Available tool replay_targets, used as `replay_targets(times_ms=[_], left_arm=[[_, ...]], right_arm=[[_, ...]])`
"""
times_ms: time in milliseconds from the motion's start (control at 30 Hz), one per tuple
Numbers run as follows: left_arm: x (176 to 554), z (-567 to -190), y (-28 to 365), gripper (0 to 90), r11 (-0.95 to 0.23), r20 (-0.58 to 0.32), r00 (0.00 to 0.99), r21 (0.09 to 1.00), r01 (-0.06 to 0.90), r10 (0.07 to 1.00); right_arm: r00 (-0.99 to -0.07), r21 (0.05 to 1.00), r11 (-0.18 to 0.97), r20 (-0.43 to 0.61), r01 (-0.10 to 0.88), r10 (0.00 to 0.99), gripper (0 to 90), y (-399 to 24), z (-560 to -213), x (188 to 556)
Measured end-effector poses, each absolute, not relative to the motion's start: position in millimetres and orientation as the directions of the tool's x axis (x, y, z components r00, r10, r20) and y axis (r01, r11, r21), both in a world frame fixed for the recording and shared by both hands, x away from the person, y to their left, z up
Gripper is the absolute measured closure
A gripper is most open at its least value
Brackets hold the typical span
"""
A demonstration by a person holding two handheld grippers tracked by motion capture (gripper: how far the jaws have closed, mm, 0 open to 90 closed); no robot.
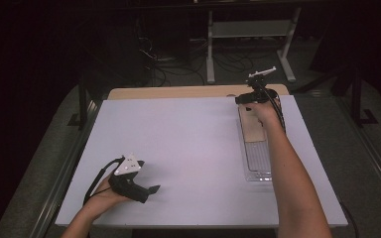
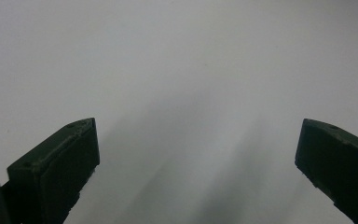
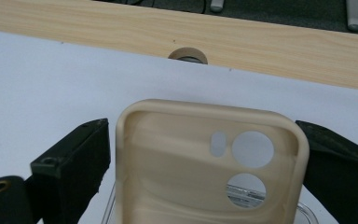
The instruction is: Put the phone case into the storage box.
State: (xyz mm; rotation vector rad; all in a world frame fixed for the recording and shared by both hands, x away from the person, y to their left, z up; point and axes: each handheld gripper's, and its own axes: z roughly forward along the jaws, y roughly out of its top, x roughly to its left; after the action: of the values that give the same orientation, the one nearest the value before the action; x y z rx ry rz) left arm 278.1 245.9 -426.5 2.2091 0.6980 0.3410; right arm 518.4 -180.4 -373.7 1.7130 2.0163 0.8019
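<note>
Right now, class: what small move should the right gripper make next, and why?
Probably close the right gripper on the beige phone case: its jaws flank the case's sides, seemingly touching at the right edge only. The case lies on the clear tray.

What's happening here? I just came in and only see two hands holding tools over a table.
A person works at a white table with a gripper in each hand. The right gripper is at the far right of the table, its jaws on either side of a beige phone case that sits above a clear tray. Whether the jaws are pressing on the case can't be told. The left gripper is open with nothing between its jaws, low over bare tabletop near the front left.
</note>
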Motion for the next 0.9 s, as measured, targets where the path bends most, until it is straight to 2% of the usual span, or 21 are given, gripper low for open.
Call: replay_targets(times_ms=[467,900], left_arm=[[281.2,-423.3,243.9,0.0,-0.544,0.016,0.814,0.752,0.373,0.58],[287.6,-411.1,249.5,0.0,-0.532,-0.027,0.847,0.767,0.359,0.532]], right_arm=[[-0.233,0.69,0.095,0.108,0.717,0.967,3.6,-187.6,-346.7,499.7],[-0.364,0.755,0.146,0.129,0.639,0.922,2.2,-189.1,-338.0,452.7]])
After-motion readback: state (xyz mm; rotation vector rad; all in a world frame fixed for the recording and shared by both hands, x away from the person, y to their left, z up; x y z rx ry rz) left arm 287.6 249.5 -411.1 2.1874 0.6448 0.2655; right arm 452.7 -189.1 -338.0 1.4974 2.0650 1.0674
